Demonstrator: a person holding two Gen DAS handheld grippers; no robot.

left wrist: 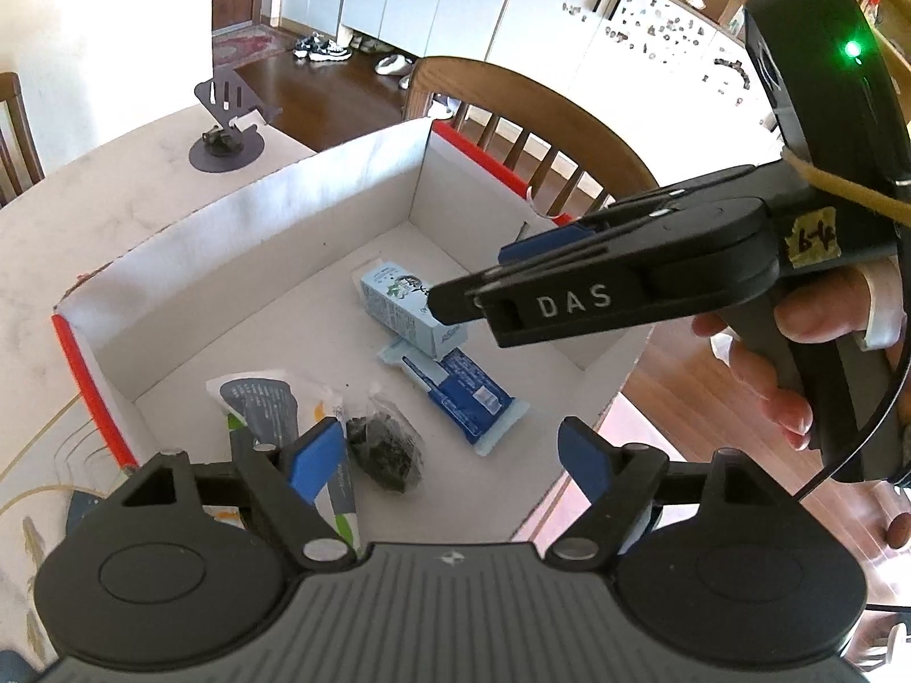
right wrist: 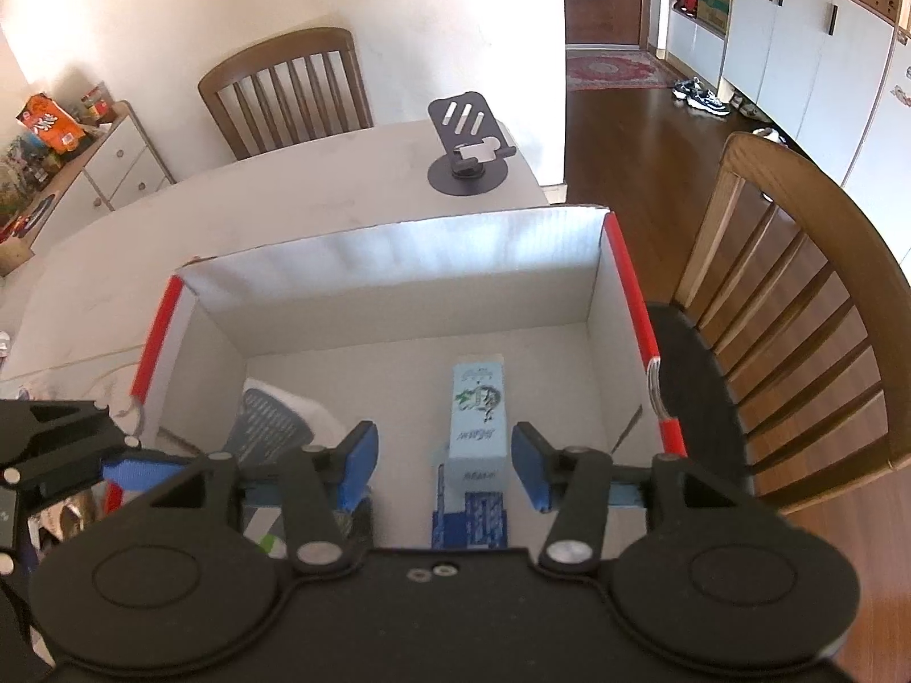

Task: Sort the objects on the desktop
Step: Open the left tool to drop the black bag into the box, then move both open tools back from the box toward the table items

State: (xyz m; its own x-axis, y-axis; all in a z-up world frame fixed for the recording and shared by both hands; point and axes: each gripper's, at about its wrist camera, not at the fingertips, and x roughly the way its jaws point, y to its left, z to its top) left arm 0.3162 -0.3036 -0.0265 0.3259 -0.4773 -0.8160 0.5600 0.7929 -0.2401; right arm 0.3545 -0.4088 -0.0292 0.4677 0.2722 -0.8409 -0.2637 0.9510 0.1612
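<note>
Well along, by the look of it. Four items already down in the cardboard box (left wrist: 341, 188): pale blue carton (left wrist: 407, 307) lying partly on the blue packet (left wrist: 467, 398), white pouch (left wrist: 273, 404) and dark wrapped lump (left wrist: 387, 444) alongside. Both left gripper (left wrist: 450, 458) and right gripper (right wrist: 444, 464) spread wide above the box, holding nothing. Left to sort: possibly something at the table (left wrist: 114, 199) edge, too hidden to name.
</note>
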